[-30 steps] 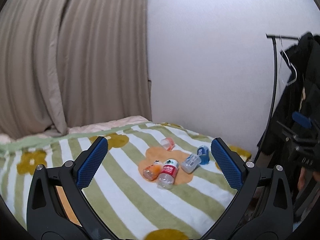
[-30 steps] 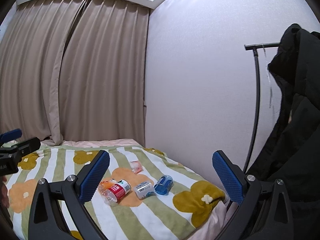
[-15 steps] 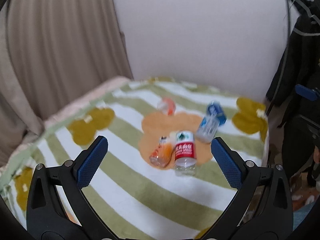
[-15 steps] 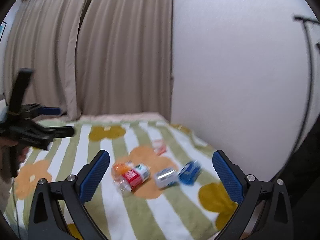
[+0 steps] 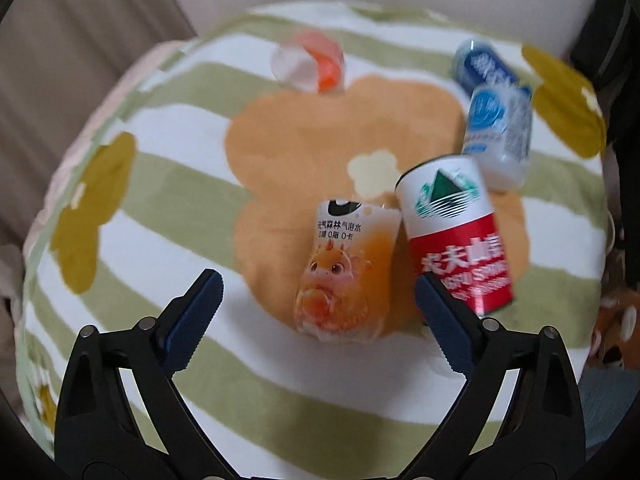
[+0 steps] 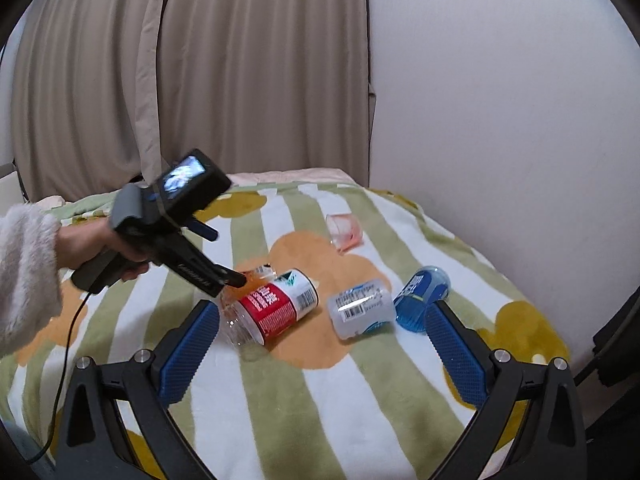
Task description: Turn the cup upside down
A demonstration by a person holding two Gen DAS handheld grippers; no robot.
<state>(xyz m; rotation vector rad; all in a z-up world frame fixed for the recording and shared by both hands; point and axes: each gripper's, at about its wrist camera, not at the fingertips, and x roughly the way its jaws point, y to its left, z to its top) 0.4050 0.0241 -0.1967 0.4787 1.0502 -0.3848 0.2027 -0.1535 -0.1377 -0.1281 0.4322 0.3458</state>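
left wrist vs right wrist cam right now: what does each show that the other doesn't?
Left wrist only: the orange cartoon label on the orange cup, which lies on its side between the open left claw fingers.

Right wrist only: a hand in a fuzzy white sleeve holding the left claw's handle and camera, the curtain and the open right claw.

Both: striped flower blanket, red-label cup, white cup, blue cup and small pink cup, all lying on their sides.
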